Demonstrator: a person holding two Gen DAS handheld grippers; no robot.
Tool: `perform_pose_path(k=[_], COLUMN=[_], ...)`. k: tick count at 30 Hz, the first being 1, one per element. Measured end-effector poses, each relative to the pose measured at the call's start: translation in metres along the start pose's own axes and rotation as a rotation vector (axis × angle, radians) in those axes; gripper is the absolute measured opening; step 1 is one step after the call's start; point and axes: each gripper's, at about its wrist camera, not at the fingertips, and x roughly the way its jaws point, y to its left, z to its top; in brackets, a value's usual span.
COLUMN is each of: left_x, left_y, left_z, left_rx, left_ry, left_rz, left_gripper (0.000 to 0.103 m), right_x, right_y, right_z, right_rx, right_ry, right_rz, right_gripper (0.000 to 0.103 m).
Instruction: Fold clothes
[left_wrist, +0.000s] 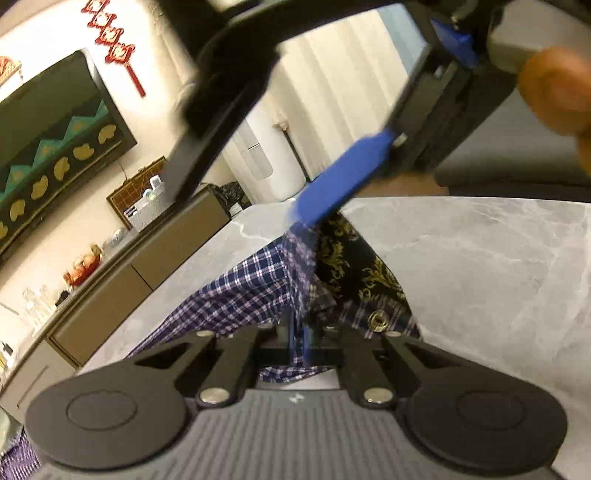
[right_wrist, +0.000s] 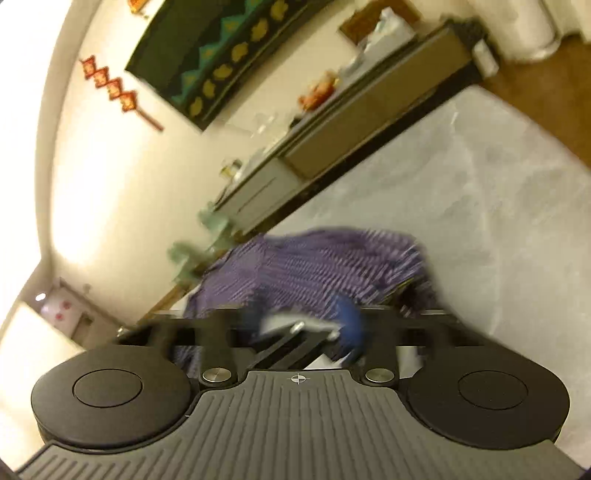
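Left gripper jaws clenching the blue plaid cotton garment, lifting its edge off the grey marble counter. Right gripper released, hovering above. Likely next: regrasping another corner.

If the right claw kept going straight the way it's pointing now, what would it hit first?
Most likely the plaid garment heaped on the grey marble table just ahead of the right claw; blur makes depth uncertain.
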Motion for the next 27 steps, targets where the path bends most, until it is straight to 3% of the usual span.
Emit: perform_pose_path(k=[4,7,9,10,11,13,18,21,23,24,25,27], left_x=[-0.011,-0.014,-0.015,-0.016,-0.016,-0.017,-0.017,-0.015,-0.011,-0.008,-0.007,-0.015], left_y=[0.007,0.011,0.013,0.011,0.009,0.004,-0.010,-0.021,-0.025,-0.022,-0.016,0.011], left_z=[-0.007,-0.012,-0.015,-0.017,-0.019,-0.022,-0.023,-0.024,-0.025,-0.024,-0.023,-0.021], left_rx=[-0.061,-0.105,-0.110,-0.108,-0.101,-0.089,-0.029,0.024,0.041,0.028,0.005,-0.095], left_ry=[-0.004,-0.004,0.000,-0.001,-0.002,-0.008,-0.026,-0.033,-0.027,-0.011,0.009,0.011], left_rz=[-0.020,-0.043,-0.076,-0.093,-0.097,-0.093,-0.072,-0.047,0.023,0.056,0.073,0.067], left_gripper=[0.005,0.006,0.017,0.023,0.029,0.051,0.071,0.075,0.052,0.019,0.007,0.006], right_x=[-0.008,0.011,0.031,0.039,0.046,0.053,0.057,0.055,0.053,0.052,0.050,0.045], right_y=[-0.027,-0.051,-0.066,-0.070,-0.072,-0.071,-0.072,-0.070,-0.064,-0.060,-0.056,-0.053], right_z=[0.005,0.000,-0.008,-0.012,-0.016,-0.018,-0.019,-0.022,-0.023,-0.022,-0.021,-0.018], right_rx=[0.093,0.131,0.197,0.224,0.242,0.256,0.297,0.325,0.319,0.309,0.296,0.288], right_ry=[-0.103,-0.023,0.085,0.134,0.168,0.200,0.222,0.235,0.233,0.233,0.228,0.198], right_rz=[-0.084,-0.170,-0.136,-0.101,-0.074,-0.040,0.021,0.089,0.125,0.135,0.133,0.123], right_gripper=[0.069,0.065,0.047,0.045,0.044,0.044,0.045,0.045,0.045,0.046,0.049,0.055])
